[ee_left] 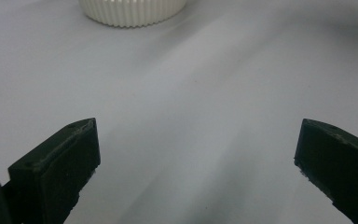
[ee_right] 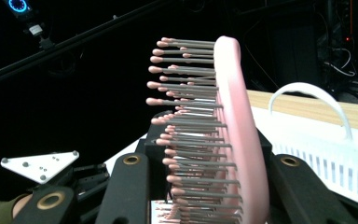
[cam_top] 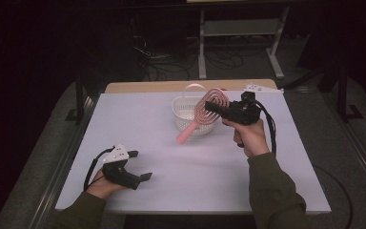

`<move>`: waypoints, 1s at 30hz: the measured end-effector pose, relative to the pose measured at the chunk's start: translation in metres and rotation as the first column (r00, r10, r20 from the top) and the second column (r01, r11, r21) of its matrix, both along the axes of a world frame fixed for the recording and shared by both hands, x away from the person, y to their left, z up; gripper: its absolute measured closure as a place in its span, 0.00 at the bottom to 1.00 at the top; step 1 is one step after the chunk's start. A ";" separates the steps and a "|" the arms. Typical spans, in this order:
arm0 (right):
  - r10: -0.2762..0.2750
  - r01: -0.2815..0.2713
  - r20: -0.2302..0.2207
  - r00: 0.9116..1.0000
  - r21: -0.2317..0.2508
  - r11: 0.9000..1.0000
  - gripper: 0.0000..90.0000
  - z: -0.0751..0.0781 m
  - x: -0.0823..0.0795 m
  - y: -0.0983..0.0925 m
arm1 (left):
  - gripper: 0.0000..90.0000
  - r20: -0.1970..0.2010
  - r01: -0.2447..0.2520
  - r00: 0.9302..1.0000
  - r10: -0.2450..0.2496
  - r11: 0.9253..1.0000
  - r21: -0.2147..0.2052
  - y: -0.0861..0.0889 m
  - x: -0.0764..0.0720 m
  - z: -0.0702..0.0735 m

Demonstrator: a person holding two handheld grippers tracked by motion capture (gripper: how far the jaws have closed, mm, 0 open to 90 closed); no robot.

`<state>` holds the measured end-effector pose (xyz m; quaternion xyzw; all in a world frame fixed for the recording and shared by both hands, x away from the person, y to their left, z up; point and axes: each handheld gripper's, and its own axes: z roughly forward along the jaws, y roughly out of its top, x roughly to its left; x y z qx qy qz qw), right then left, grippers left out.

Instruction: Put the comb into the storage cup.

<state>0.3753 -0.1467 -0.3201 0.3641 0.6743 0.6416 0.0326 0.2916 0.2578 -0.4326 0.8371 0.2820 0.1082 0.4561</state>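
Note:
A pink hairbrush (cam_top: pixel 204 112) with grey bristles hangs tilted in the air, head up, its handle slanting down to the left. My right gripper (cam_top: pixel 213 108) is shut on the brush head; in the right gripper view the jaws clamp both sides of the hairbrush (ee_right: pixel 235 121). Just behind and below it stands a white slatted basket (cam_top: pixel 183 113) with a hoop handle, the same basket (ee_right: pixel 328 156) rising at the right of that view. My left gripper (cam_top: pixel 141 165) rests low on the near left of the table, open, with nothing between its jaws (ee_left: pixel 198 140).
The white table (cam_top: pixel 171 186) has a wooden strip (cam_top: pixel 147 87) along its far edge. A small white object (cam_top: pixel 257 88) lies at the back right corner. Dark floor, cables and a white stand lie beyond. The basket's base (ee_left: pixel 130 11) stands ahead of my left gripper.

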 end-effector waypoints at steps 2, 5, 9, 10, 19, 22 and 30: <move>-0.003 0.003 0.002 1.000 0.003 1.000 0.69 0.003 0.002 -0.001 | 0.00 0.001 -0.001 1.000 0.001 1.000 0.002 0.000 0.000 0.000; -0.008 0.008 0.009 1.000 0.008 1.000 0.69 0.006 0.005 -0.002 | 0.00 0.005 0.000 1.000 -0.001 1.000 0.004 0.000 0.000 0.000; -0.019 0.019 0.014 1.000 0.023 1.000 0.69 0.011 0.008 -0.005 | 0.00 0.008 0.002 1.000 -0.002 1.000 0.006 0.000 0.000 0.000; -0.022 0.022 0.015 1.000 0.029 0.999 0.69 0.013 0.008 -0.006 | 0.00 0.010 0.001 1.000 -0.001 1.000 0.005 0.000 0.000 0.000; -0.048 0.047 0.023 0.999 0.040 0.998 0.69 0.022 0.017 -0.009 | 0.00 0.005 -0.006 1.000 0.006 1.000 0.010 0.000 -0.001 0.000; -0.055 0.054 0.018 0.998 0.050 0.997 0.69 0.024 0.020 -0.011 | 0.01 0.009 -0.004 1.000 0.003 1.000 0.012 0.000 -0.001 0.000; -0.088 0.087 0.018 0.996 0.054 0.995 0.69 0.030 0.028 -0.016 | 0.01 0.010 -0.001 1.000 0.001 1.000 0.013 -0.001 -0.001 0.000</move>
